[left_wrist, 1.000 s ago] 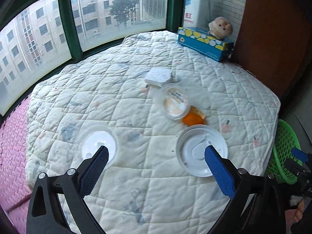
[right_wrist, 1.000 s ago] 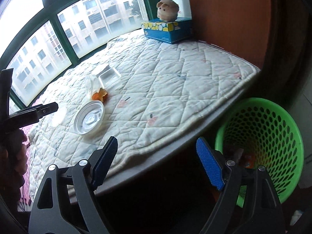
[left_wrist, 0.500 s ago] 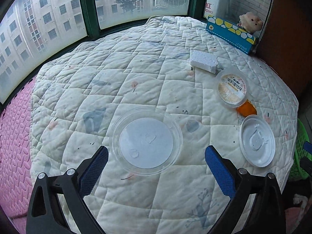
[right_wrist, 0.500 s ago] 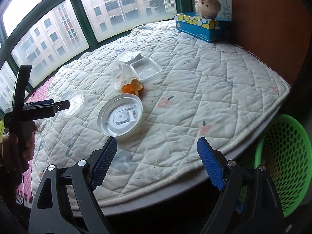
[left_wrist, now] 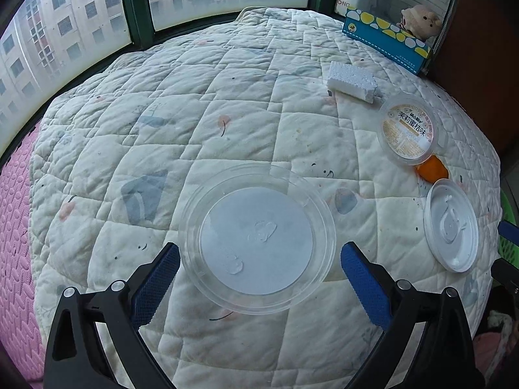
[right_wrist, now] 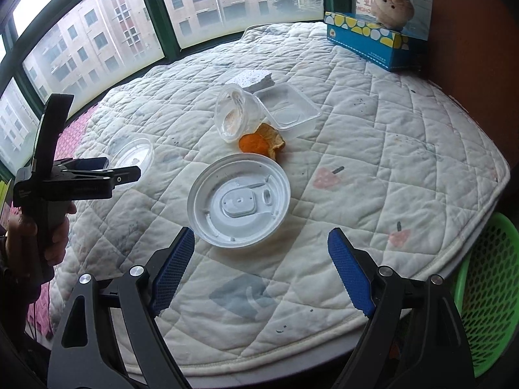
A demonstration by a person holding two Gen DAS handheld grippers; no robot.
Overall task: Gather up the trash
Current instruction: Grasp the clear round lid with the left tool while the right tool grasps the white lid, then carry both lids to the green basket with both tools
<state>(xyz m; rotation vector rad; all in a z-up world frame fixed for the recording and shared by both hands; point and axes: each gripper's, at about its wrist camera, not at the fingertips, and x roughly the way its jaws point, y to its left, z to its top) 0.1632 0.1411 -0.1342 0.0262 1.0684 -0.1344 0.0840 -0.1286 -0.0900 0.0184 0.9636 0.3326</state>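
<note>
1. Clearly, both grippers are poised over litter on the quilted white bed cover [left_wrist: 207, 103]. The left gripper [left_wrist: 259, 267] hangs with its jaws spread wide to either side of a clear round plastic lid [left_wrist: 257, 247], not touching it. The right gripper [right_wrist: 259, 265] holds its jaws equally wide and empty, just short of a white round plastic lid [right_wrist: 239, 199] lying underside up.

2. Handling, as I judge it: both lids look thin, light and springy, and probably slick. Squeezed across their full width they would likely bow or pop free, so a pinch on the raised rim at the near edge seems the safer hold. The soft quilt should let a lower jaw press under that rim.

3. More rubbish lies further back: a clear plastic cup [right_wrist: 235, 115] tipped on its side, a piece of orange peel [right_wrist: 261, 142], a clear rectangular plastic tray [right_wrist: 287, 110] and a white foam block [left_wrist: 352, 81]. The peel is soft and limp; the foam is crumbly.

4. The green perforated plastic basket [right_wrist: 486, 298] stands beside the bed's right edge, low and only partly in frame; its contents cannot be seen.

5. From the left wrist view the tray is hidden behind the cup. A person's hand [right_wrist: 39, 230] on the left tool's handle is cut off at the frame edge.
</note>
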